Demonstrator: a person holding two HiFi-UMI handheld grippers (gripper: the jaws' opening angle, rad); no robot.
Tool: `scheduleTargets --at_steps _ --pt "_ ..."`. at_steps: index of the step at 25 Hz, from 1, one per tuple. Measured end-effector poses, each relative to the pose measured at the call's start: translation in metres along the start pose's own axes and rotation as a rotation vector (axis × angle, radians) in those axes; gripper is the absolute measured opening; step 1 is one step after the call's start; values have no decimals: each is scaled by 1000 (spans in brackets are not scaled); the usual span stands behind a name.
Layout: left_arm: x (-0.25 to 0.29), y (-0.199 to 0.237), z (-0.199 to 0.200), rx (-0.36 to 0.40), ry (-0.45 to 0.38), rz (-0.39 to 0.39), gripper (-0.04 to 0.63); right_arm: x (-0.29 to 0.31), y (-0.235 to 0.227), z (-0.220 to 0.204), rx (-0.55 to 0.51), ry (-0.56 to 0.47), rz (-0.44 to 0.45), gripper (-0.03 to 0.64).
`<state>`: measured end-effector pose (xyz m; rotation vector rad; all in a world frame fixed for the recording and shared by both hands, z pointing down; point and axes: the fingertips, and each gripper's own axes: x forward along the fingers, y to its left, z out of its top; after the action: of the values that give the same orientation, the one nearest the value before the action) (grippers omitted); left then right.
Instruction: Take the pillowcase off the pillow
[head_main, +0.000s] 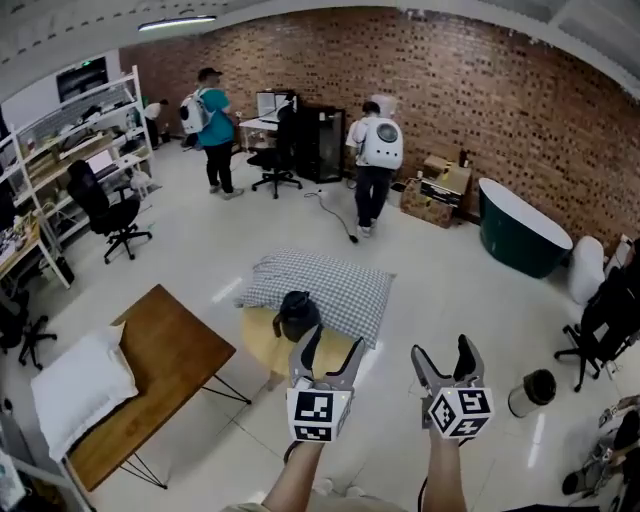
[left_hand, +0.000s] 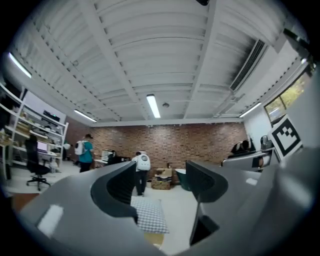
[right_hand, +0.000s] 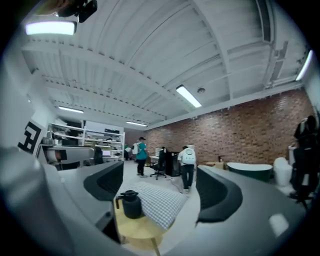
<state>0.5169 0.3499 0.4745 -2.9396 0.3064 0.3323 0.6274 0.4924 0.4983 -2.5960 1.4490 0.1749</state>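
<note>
I hold my left gripper (head_main: 327, 345) and right gripper (head_main: 443, 352) open and empty, ready to grasp the grey-checked fabric pillow (head_main: 325, 290), seemingly overhanging the round yellow table's (head_main: 258, 338) far edge.

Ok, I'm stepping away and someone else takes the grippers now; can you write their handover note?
Left gripper: open, empty, held short of the table.
Right gripper: open wide, empty, alongside it.
Checked pillow lies on the small round table, with a dark jug on the table's near side.
Done: nothing; the case is on, untouched.
Left: grip the case and pull it off the pillow; probably mind the jug.
</note>
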Motion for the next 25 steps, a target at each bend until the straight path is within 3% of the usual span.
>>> scheduleTargets --at_steps 6,10,19,25 --pt "-58 -13 23 73 35 271 307 4 45 -1 40 -11 344 445" --pt "-119 -8 45 130 91 457 307 -7 110 2 100 22 575 445" --pt "-242 17 112 238 114 730 307 -32 235 46 170 -13 862 443" --pt "-352 80 147 273 104 864 307 -49 367 61 185 -48 1012 443"
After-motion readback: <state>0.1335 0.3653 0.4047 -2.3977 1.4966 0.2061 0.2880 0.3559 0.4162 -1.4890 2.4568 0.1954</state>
